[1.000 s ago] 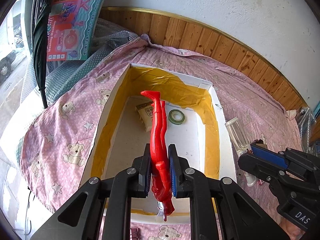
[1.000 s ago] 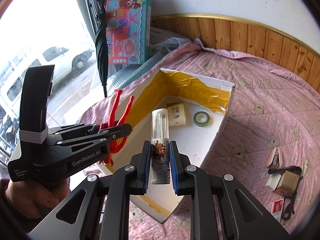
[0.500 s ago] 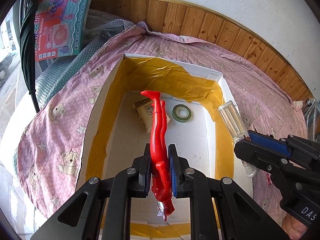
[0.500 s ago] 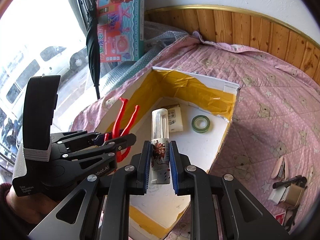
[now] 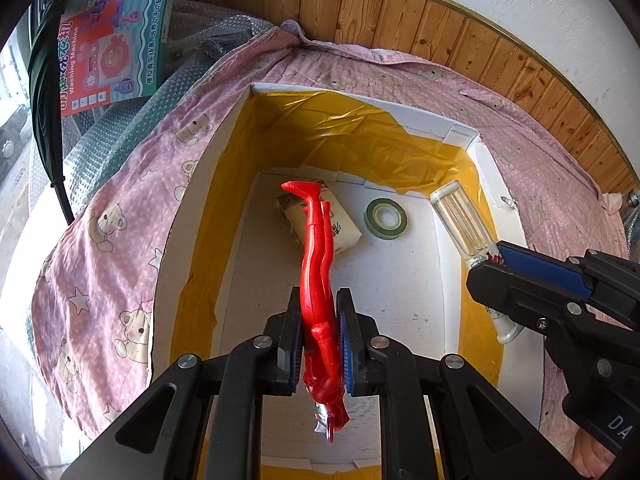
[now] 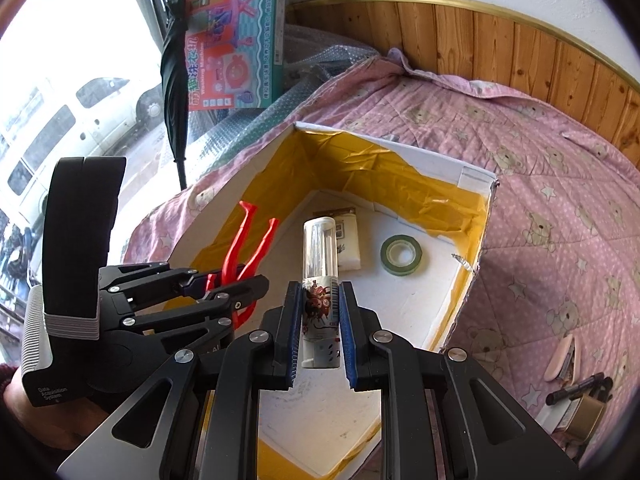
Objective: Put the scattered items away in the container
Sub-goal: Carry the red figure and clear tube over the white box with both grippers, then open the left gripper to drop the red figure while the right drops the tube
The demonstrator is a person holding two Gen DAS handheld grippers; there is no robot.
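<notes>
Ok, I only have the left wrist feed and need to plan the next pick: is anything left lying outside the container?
Observer: Yes. The right wrist view shows a small cluster on the pink blanket, right of the container: a pink case, a black pen and a gold-coloured object.
Operator: And how is the bottle gripped?
Observer: The right gripper is shut on the printed lower part of the bottle, with its clear end pointing ahead over the container floor.

In the box on the bedspread, the tape roll lies right of the small carton; a few items, seemingly stationery, lie outside to the right
</notes>
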